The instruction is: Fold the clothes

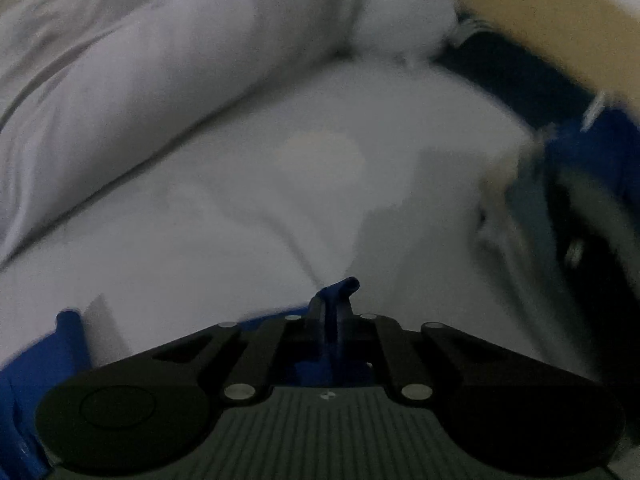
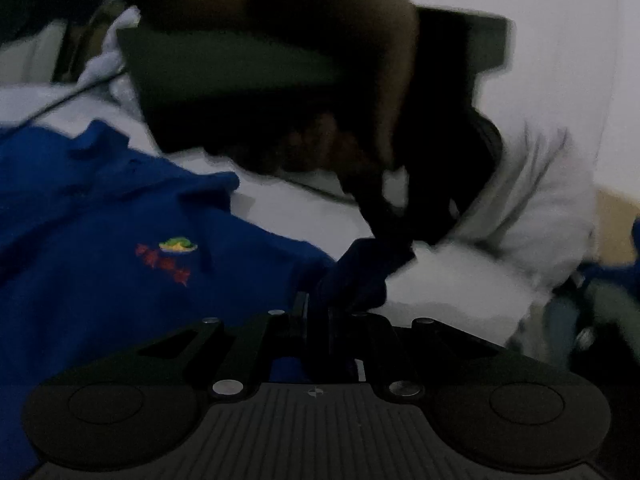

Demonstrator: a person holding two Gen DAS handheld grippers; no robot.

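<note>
A blue polo shirt (image 2: pixel 100 240) with a small embroidered logo lies on a white bedsheet (image 1: pixel 240 208), filling the left of the right wrist view. My right gripper (image 2: pixel 320 316) is shut on a bunched fold of the blue shirt near its edge. My left gripper (image 1: pixel 334 304) is shut on a thin pinch of blue shirt fabric (image 1: pixel 340 288) that sticks up between its jaws, over the white sheet. In the right wrist view the other gripper (image 2: pixel 392 236), held in a hand, pinches the same blue fabric just ahead of my right gripper.
A white pillow or duvet roll (image 1: pixel 140 80) lies across the upper left of the left wrist view. A tan surface (image 1: pixel 560 20) shows at the upper right. The person's white-clothed body (image 2: pixel 540 184) is on the right. Both views are dim and blurred.
</note>
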